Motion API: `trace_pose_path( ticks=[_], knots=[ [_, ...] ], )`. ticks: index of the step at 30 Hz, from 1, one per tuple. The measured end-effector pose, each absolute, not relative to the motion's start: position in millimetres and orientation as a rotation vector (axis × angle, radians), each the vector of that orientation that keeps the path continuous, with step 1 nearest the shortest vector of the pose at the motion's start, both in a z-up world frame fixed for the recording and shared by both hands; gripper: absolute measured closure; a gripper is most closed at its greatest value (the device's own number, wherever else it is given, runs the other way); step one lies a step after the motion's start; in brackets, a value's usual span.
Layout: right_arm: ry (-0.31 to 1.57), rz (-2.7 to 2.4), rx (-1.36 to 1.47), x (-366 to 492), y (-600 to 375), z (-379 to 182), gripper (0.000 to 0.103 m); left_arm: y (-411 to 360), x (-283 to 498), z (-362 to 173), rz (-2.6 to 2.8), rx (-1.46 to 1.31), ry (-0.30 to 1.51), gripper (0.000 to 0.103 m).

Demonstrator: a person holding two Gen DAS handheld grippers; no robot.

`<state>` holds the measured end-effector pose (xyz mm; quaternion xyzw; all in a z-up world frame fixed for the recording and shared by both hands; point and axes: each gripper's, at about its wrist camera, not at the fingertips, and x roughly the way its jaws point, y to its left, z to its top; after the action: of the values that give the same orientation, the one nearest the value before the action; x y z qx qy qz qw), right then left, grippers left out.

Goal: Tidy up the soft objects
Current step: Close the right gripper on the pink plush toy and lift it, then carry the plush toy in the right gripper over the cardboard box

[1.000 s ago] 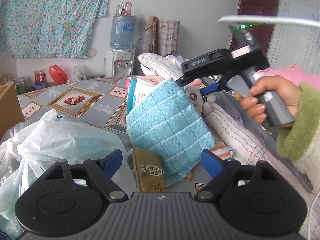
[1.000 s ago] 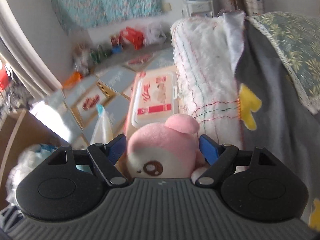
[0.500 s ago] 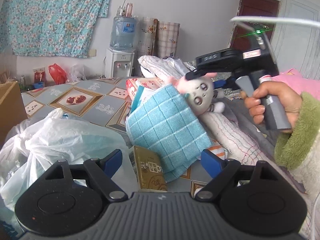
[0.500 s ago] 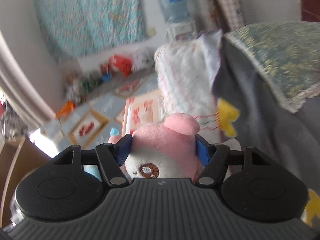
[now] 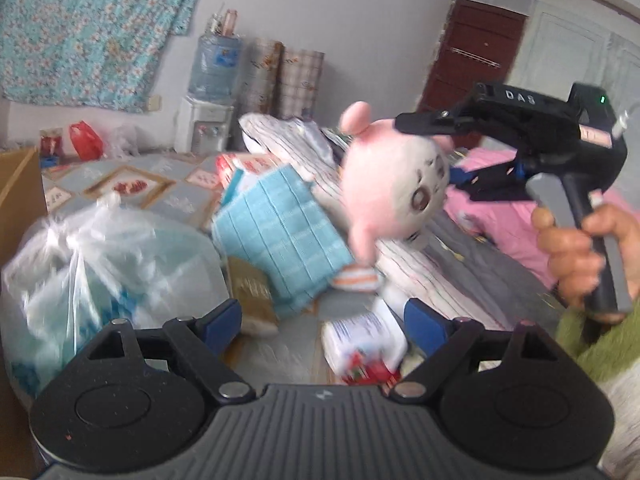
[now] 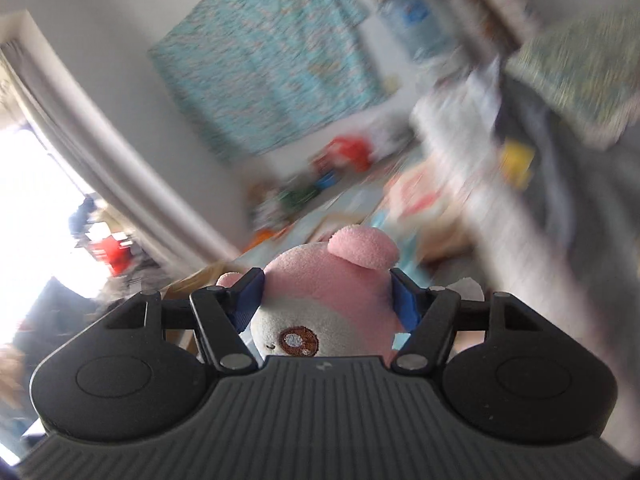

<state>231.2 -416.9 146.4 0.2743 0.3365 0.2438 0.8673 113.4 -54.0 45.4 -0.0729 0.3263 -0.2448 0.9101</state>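
Item: pink-and-white plush toy (image 6: 328,312) — clamped in right gripper (image 6: 326,300), jaws just closed. Left gripper (image 5: 322,322) open, empty. Risk: soft head squirms loose (grip shallow) mid-carry.

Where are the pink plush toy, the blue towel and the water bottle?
pink plush toy (image 5: 394,184): left wrist view, on its face.
blue towel (image 5: 284,232): left wrist view, on its checked middle.
water bottle (image 5: 215,66): left wrist view, on its clear body.

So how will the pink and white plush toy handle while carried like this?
The pink and white plush toy probably squashes: the right gripper pinches its head. It looks light, hanging clear. Its limbs likely flop.
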Motion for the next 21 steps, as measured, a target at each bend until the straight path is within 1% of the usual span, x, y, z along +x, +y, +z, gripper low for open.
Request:
trace_pose_path(
  ticks=[6,13,17,21],
  knots=[
    [0.890,0.650,0.757,195.0,-370.5,82.7,0.037,-33.0,80.2,21.8,-0.495,-0.184,0.765,0.013],
    [1.077,0.673,0.920,185.0,-322.4,11.6,0.035,0.7,65.2,-3.7,-0.355,-0.217,0.827,0.013],
    [1.136,0.632,0.934,187.7,-309.1,-7.9,0.033,6.7,71.7,-8.2,-0.317,-0.223,0.818,0.013],
    [1.132,0.607,0.939,188.9,-311.3,-7.5,0.033,2.0,77.4,-14.2,-0.304,-0.195,0.809,0.015]
  ],
)
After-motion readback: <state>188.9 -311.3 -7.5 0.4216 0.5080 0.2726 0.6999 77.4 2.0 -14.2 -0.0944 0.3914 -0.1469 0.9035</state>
